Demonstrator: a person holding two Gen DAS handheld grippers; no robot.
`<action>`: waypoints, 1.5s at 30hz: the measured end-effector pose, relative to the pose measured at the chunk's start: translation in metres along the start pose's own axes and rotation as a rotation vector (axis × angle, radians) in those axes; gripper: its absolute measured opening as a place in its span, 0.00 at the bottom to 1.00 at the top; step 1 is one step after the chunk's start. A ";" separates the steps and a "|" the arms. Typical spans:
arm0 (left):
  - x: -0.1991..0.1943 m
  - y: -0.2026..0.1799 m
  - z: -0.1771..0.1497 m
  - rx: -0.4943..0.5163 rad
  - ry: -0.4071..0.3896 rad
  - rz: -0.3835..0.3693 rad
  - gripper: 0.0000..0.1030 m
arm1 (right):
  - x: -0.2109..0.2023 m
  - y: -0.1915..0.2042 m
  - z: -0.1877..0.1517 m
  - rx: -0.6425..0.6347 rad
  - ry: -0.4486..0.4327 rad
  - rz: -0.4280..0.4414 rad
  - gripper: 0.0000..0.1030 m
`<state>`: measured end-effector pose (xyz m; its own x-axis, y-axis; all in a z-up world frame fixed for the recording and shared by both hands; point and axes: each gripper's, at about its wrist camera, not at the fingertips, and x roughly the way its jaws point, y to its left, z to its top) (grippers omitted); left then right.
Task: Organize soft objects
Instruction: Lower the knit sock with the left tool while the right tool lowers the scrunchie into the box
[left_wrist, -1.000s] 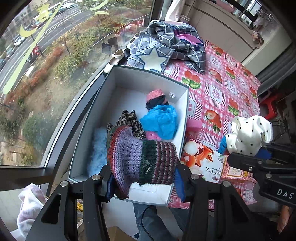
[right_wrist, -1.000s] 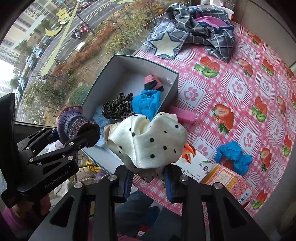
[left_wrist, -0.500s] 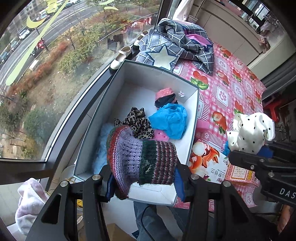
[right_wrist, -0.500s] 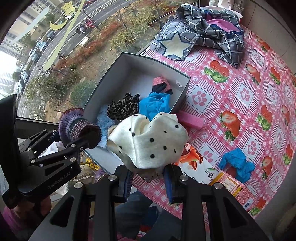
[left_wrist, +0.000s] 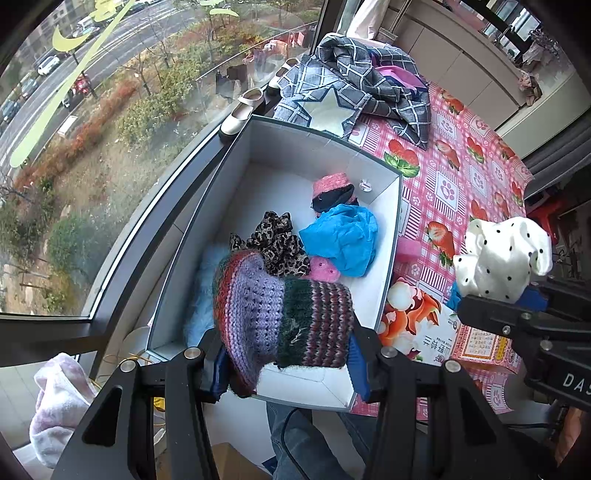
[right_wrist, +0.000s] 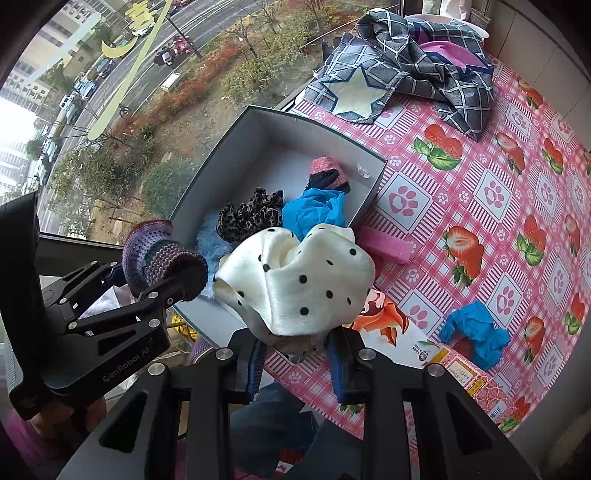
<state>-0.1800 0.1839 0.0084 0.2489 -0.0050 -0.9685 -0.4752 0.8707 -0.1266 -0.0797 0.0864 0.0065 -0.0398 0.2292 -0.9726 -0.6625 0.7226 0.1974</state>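
Note:
My left gripper (left_wrist: 286, 373) is shut on a striped purple and dark knitted piece (left_wrist: 284, 314), held above the near end of the grey box (left_wrist: 236, 147). My right gripper (right_wrist: 297, 360) is shut on a white cloth with black dots (right_wrist: 295, 280), held above the box's near right corner. Inside the box lie a leopard-print scrunchie (left_wrist: 279, 242), a blue cloth (left_wrist: 341, 240), a pink and black item (left_wrist: 332, 190), a pink piece (left_wrist: 323, 269) and a light blue fluffy item (left_wrist: 203, 295). The knitted piece (right_wrist: 162, 254) and left gripper (right_wrist: 173, 288) show at left in the right wrist view.
On the pink strawberry tablecloth (right_wrist: 491, 192) lie a pink block (right_wrist: 386, 245), a blue cloth (right_wrist: 474, 332), a printed carton (right_wrist: 406, 336) and a checked star-patterned garment (right_wrist: 399, 77). A window (left_wrist: 92, 129) runs beside the box, with a shoe (left_wrist: 242, 110) on its sill. A pale towel (left_wrist: 61, 402) lies below.
The box and table have slid slightly right and down in both views; the grips on the knitted piece and the dotted cloth are unchanged.

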 end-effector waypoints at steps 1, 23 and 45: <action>0.001 0.001 0.000 0.000 0.001 0.000 0.53 | 0.001 0.000 0.001 -0.001 0.000 0.000 0.28; 0.028 0.013 0.004 -0.013 0.052 0.043 0.53 | 0.023 0.021 0.033 -0.042 0.037 0.017 0.28; 0.043 0.008 0.005 0.001 0.094 0.048 0.54 | 0.040 0.028 0.040 -0.059 0.070 0.012 0.28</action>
<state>-0.1687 0.1931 -0.0333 0.1452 -0.0090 -0.9894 -0.4836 0.8717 -0.0789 -0.0698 0.1412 -0.0216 -0.0986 0.1903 -0.9768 -0.7042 0.6801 0.2036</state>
